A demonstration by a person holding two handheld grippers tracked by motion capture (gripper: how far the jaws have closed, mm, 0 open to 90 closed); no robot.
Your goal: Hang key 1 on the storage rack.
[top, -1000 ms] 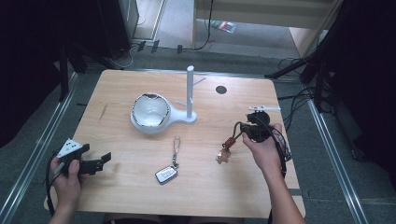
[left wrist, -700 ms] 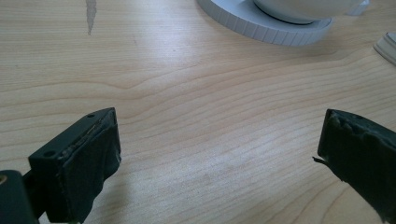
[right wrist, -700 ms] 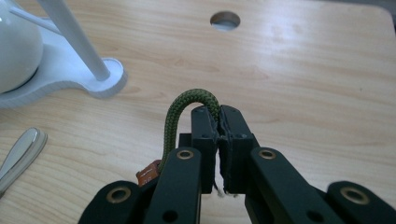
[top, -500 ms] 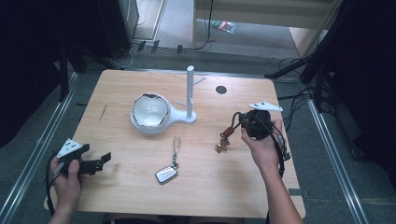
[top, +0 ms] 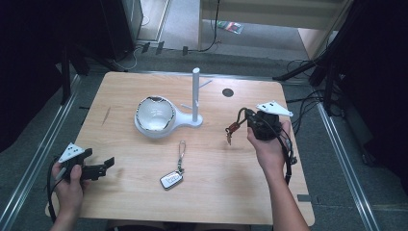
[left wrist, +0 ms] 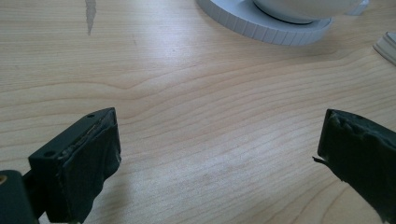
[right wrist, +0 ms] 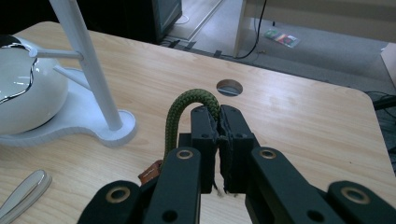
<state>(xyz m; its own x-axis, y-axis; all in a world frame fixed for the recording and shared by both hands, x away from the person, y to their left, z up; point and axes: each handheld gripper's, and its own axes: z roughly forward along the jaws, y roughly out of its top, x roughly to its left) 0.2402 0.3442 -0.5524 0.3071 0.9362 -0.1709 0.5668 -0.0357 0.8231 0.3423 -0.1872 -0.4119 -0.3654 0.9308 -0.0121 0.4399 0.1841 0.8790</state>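
- Right gripper (right wrist: 219,135): jaws pressed together on a green braided cord loop (right wrist: 187,105). In the high view this gripper (top: 250,122) is held up off the table at the right, and the loop's reddish-brown leather tab and key (top: 231,131) dangle to its left, clear of the wood.
- Left gripper (left wrist: 219,154): jaws spread wide with nothing but bare wood between them. In the high view it (top: 103,166) rests low at the near left corner, pointing right.
- White stand (top: 196,96): an upright post with short side pegs, on a base that also carries a white bowl (top: 154,114) to its left. It stands at the middle of the table (top: 288,202), left of the right gripper. In the right gripper view the post (right wrist: 86,60) is ahead and to the left, its pegs apart from the cord.
- A second key fob on a strap (top: 172,178) lies flat on the near middle of the table, untouched.
- Judgement, step in hand: the corded key is lifted and being carried; hanging it on a peg of the stand looks the likely aim.
- Judgement, next move: bring the loop left to a peg tip, keep it open and level with the peg, slide it over, then release. A swinging key could shift the loop.
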